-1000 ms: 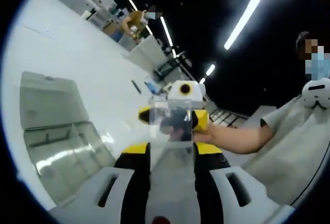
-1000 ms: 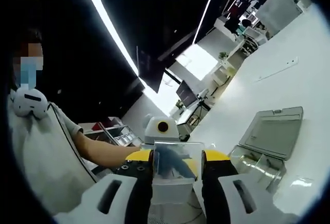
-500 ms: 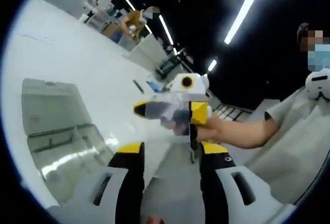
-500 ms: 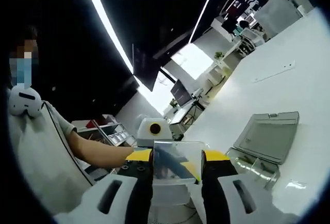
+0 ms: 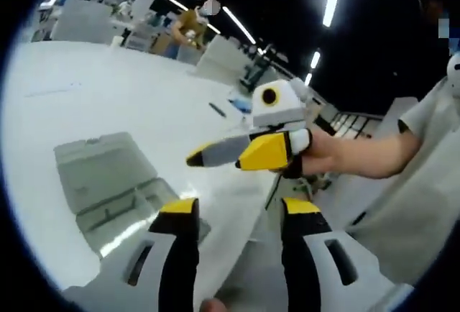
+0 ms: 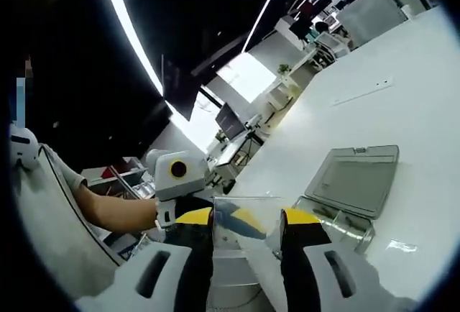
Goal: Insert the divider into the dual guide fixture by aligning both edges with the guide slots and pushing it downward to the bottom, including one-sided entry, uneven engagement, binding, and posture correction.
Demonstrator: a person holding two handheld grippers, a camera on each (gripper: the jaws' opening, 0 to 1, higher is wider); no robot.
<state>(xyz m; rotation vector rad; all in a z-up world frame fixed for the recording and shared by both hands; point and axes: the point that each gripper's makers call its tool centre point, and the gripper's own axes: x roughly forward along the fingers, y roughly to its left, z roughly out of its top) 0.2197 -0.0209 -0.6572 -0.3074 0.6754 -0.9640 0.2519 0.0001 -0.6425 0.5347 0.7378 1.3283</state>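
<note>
1. In the left gripper view, the left gripper [image 5: 233, 208] rises from the bottom edge with its jaws apart and nothing between them. A second ago the clear plate sat in that gap, so this side has let go.
2. In the right gripper view, the right gripper [image 6: 248, 217] at bottom centre is clenched on the divider [image 6: 248, 204], a transparent plate standing between its yellow tips. It now carries the plate alone.
3. At the centre of the left gripper view, the right gripper has swung further over to the right, held in a person's hand [image 5: 323, 154].
4. Farther off, the fixture [image 5: 115, 190], a clear box with a lid lying open, rests on the white table [image 5: 108, 96] at left centre, well apart from the plate.
5. My reading: the handover is complete but insertion has not started. The plate is in mid-air and neither edge is in a guide slot.
</note>
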